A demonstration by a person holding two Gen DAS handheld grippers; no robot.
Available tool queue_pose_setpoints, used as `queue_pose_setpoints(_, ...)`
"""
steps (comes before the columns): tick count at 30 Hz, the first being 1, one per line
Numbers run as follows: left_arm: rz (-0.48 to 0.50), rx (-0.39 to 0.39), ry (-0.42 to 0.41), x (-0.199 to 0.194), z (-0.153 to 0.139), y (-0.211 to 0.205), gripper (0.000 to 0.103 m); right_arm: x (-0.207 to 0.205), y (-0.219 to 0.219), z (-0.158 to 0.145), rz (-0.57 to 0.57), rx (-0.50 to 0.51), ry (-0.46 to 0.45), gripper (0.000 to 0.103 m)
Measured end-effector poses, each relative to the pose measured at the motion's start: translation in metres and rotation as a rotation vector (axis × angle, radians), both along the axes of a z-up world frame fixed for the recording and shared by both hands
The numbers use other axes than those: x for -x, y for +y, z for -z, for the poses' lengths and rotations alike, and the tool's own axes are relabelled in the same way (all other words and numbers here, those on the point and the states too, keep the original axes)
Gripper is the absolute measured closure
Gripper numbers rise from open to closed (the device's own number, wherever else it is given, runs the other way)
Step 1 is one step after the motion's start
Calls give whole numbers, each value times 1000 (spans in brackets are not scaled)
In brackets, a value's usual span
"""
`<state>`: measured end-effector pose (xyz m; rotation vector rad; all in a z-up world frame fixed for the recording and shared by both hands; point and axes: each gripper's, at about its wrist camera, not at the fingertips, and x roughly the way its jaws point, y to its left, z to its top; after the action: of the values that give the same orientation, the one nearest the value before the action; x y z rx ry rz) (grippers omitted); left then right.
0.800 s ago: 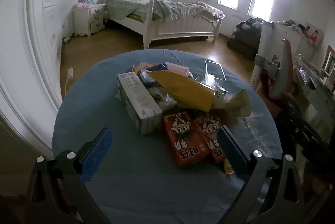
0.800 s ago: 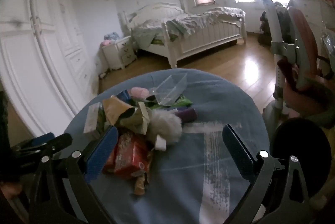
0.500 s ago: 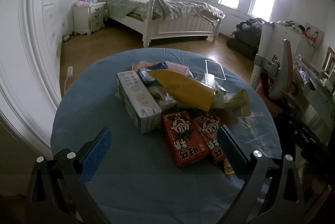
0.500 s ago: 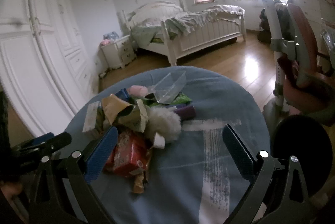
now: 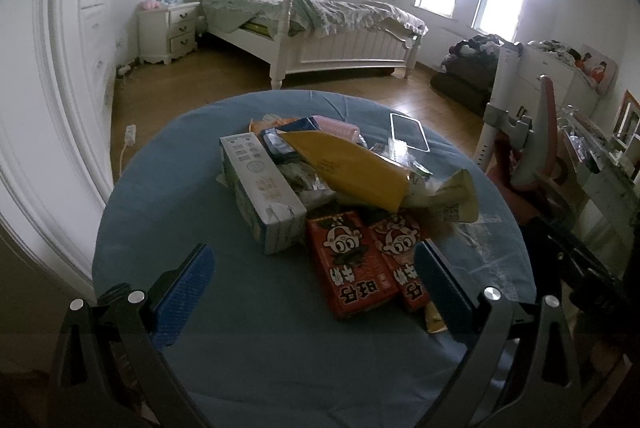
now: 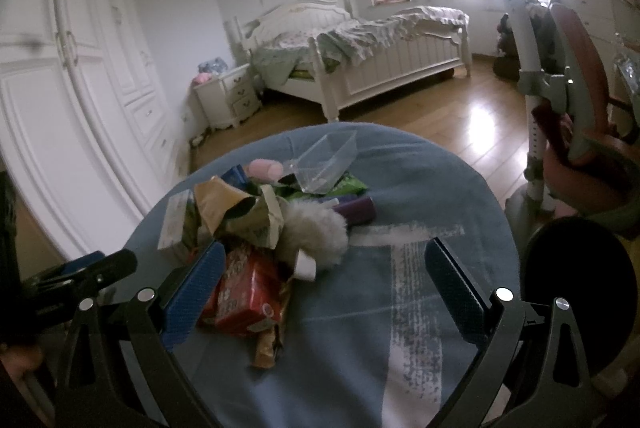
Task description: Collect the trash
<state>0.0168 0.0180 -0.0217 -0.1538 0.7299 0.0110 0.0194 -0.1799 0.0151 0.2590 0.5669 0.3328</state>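
Note:
A heap of trash lies on a round table with a blue cloth. In the left wrist view it holds a white carton, a yellow bag and two red snack boxes. In the right wrist view I see the red boxes, a crumpled tan wrapper, a white fluffy ball, a purple tube and a clear plastic tub. My left gripper is open, just short of the red boxes. My right gripper is open, its left finger beside the red boxes.
A black round bin stands to the right of the table. A red and grey chair stands at the table's right side, with a desk beyond it. A bed and wood floor lie behind. White wardrobe doors line the left.
Both grippers stay open and almost still; the views have shifted only slightly relative to the heap.

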Motion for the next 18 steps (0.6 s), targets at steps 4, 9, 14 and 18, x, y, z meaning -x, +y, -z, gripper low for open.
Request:
queue_pose_setpoints(4, 2, 0, 2, 0, 1, -1, 5, 1, 3, 3, -1, -2, 4, 4)
queue_pose_setpoints(9, 2, 0, 2, 0, 0, -2, 5, 0, 3, 4, -2, 5, 12, 4)
queue_pose_setpoints(14, 2, 0, 3, 0, 1, -2, 5, 0, 3, 5, -2, 20, 26, 4)
queue_pose_setpoints(18, 2, 3, 3, 1, 1, -3, 5, 0, 3, 5, -2, 12, 20, 4)
